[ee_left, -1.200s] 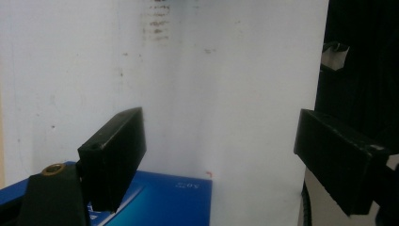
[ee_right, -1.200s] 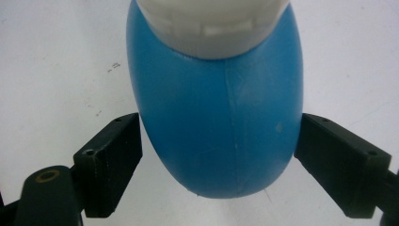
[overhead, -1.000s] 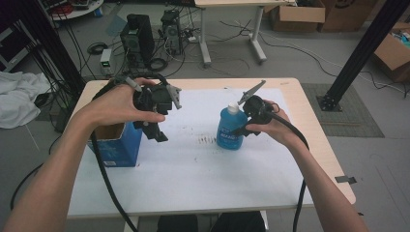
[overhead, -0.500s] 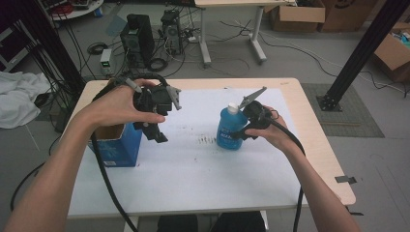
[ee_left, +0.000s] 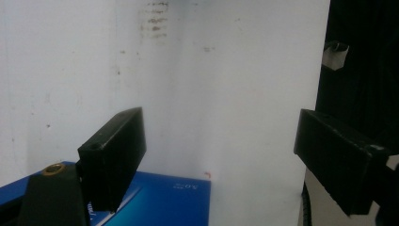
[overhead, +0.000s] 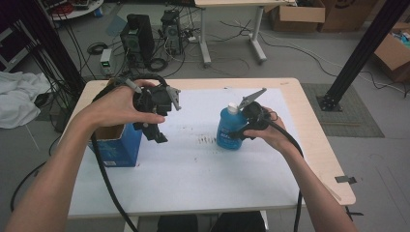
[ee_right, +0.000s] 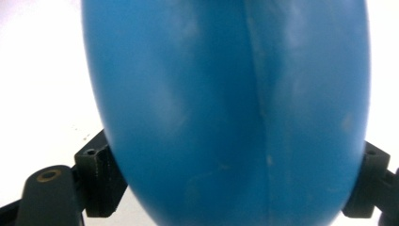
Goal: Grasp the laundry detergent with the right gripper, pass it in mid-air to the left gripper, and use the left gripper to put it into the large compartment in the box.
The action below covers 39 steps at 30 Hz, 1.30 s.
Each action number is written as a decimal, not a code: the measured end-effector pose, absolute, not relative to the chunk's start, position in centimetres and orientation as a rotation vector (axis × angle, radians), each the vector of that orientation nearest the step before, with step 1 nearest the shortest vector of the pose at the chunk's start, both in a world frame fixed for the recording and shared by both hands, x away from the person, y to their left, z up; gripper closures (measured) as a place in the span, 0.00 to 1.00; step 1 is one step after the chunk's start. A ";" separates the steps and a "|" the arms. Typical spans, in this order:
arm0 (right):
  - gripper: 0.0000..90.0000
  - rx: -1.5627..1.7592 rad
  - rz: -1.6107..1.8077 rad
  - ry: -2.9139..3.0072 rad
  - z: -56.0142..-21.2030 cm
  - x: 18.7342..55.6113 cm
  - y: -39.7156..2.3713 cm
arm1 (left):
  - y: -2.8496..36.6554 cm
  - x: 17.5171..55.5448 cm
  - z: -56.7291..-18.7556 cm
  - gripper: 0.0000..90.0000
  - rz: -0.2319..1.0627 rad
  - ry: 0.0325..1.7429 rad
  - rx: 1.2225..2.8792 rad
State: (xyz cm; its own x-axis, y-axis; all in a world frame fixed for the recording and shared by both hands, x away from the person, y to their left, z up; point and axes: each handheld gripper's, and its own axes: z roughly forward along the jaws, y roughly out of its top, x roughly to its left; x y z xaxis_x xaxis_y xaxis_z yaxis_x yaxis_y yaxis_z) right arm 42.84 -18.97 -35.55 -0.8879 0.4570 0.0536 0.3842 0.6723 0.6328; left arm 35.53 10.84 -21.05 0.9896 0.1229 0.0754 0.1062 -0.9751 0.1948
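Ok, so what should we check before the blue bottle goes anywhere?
1. Right gripper around the bottle: ok, a finger on each side.
2. Squeeze firm enough to lift: cannot tell.
3. Bottle upright on the white sheet: ok.
4. Cap shut: cannot tell.
5. Left gripper open and holding nothing: ok.
6. Box top open: ok.

I see a light wood table (overhead: 316, 145) with a white sheet (overhead: 193, 164) over most of its top. On the sheet: an open blue box (overhead: 116, 147) standing just below my left gripper (overhead: 157, 133), and a blue bottle (overhead: 227, 130) upright between my right gripper's (overhead: 237, 137) jaws. Dark smudges (overhead: 208, 140) lie between the two grippers.
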 end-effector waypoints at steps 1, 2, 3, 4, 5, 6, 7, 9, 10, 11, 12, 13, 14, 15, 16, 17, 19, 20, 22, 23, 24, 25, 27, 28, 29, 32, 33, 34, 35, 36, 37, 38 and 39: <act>0.18 0.702 1.013 2.768 -35.6 42.8 -19.0 | 10.8 35.5 -21.1 0.20 0.127 0.172 2.943; 0.18 0.702 1.013 2.768 -35.6 42.8 -19.0 | 10.8 35.5 -21.1 0.20 0.127 0.172 2.943; 0.19 0.700 1.016 2.763 -35.6 42.9 -19.0 | 10.8 35.5 -21.1 0.20 0.129 0.173 2.941; 0.19 0.700 1.021 2.759 -35.6 42.8 -19.0 | 10.8 35.5 -21.1 0.20 0.128 0.172 2.942; 0.19 0.697 1.026 2.758 -35.6 42.9 -19.0 | 10.8 35.5 -21.1 0.20 0.130 0.173 2.941; 0.19 0.698 1.027 2.755 -35.6 42.9 -19.0 | 10.8 35.5 -21.1 0.20 0.130 0.173 2.941; 0.20 0.700 1.030 2.754 -35.6 42.9 -19.0 | 10.8 35.5 -21.1 0.20 0.130 0.173 2.941; 0.21 0.688 1.034 2.752 -35.7 42.9 -19.0 | 10.8 35.5 -21.1 0.20 0.130 0.173 2.941; 0.23 0.682 1.045 2.749 -35.7 42.8 -19.0 | 10.8 35.5 -21.1 0.20 0.127 0.172 2.943; 0.23 0.675 1.048 2.750 -35.7 42.8 -19.1 | 10.8 35.5 -21.1 0.20 0.129 0.173 2.941; 0.24 0.675 1.050 2.748 -35.8 42.7 -19.1 | 10.9 35.5 -21.1 0.20 0.129 0.175 2.940; 0.24 0.675 1.056 2.745 -35.9 42.7 -19.0 | 10.9 35.5 -21.1 0.20 0.128 0.174 2.941; 0.24 0.678 1.055 2.748 -35.9 42.7 -19.1 | 10.9 35.5 -21.1 0.20 0.128 0.174 2.942; 0.24 0.682 1.055 2.747 -36.0 42.7 -19.0 | 10.9 35.5 -21.2 0.20 0.128 0.175 2.940; 0.24 0.681 1.055 2.746 -36.0 42.7 -19.1 | 10.9 35.5 -21.1 0.20 0.127 0.174 2.943; 0.24 0.679 1.054 2.746 -36.0 42.7 -19.1 | 10.9 35.5 -21.2 0.20 0.127 0.174 2.942; 0.24 0.682 1.064 2.741 -36.1 42.7 -19.1 | 10.9 35.6 -21.2 0.20 0.126 0.176 2.937; 0.24 0.682 1.065 2.741 -36.2 42.7 -19.2 | 10.9 35.6 -21.2 0.20 0.126 0.176 2.938; 0.25 0.684 1.064 2.746 -36.4 42.7 -19.2 | 10.9 35.6 -21.3 0.20 0.127 0.178 2.939; 0.25 0.687 1.061 2.748 -36.5 42.6 -19.1 | 10.9 35.6 -21.3 0.20 0.126 0.178 2.940; 0.26 0.683 1.060 2.749 -36.6 42.6 -19.2 | 10.9 35.6 -21.3 0.20 0.126 0.178 2.938; 0.27 0.691 1.061 2.751 -36.8 42.6 -19.2 | 10.9 35.6 -21.3 0.20 0.126 0.178 2.938; 0.28 0.693 1.061 2.750 -37.0 42.6 -19.2 | 10.9 35.6 -21.4 0.20 0.124 0.177 2.937; 0.29 0.693 1.060 2.751 -37.1 42.6 -19.2 | 10.9 35.6 -21.4 0.20 0.124 0.177 2.936; 0.29 0.695 1.063 2.752 -37.1 42.6 -19.2 | 11.0 35.6 -21.3 0.20 0.125 0.179 2.938; 0.31 0.694 1.072 2.744 -37.2 42.6 -19.2 | 11.0 35.6 -21.4 0.20 0.125 0.180 2.938; 0.33 0.694 1.072 2.741 -37.2 42.6 -19.2 | 11.0 35.6 -21.4 0.20 0.124 0.179 2.940; 0.34 0.693 1.076 2.741 -37.2 42.6 -19.2 | 10.9 35.6 -21.4 0.20 0.124 0.180 2.939; 0.35 0.693 1.078 2.738 -37.2 42.6 -19.2 | 10.9 35.6 -21.3 0.20 0.123 0.178 2.942; 0.35 0.693 1.078 2.738 -37.2 42.6 -19.2 | 10.9 35.6 -21.3 0.20 0.123 0.178 2.942; 0.38 0.693 1.079 2.737 -37.2 42.6 -19.2 | 10.9 35.6 -21.4 0.20 0.123 0.179 2.940; 0.39 0.692 1.083 2.734 -37.2 42.6 -19.2 | 10.9 35.6 -21.4 0.20 0.123 0.179 2.940; 0.39 0.692 1.083 2.734 -37.2 42.6 -19.2 | 10.9 35.6 -21.4 0.20 0.123 0.179 2.940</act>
State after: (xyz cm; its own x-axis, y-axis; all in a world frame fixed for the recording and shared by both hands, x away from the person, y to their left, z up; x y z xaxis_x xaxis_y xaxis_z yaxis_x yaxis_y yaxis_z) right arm 42.57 -19.16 -37.21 -0.8881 0.4563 0.0550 0.3703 0.6394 0.6739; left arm 35.63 10.93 -21.37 0.9892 0.1281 0.0710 0.1119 -0.9740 0.1971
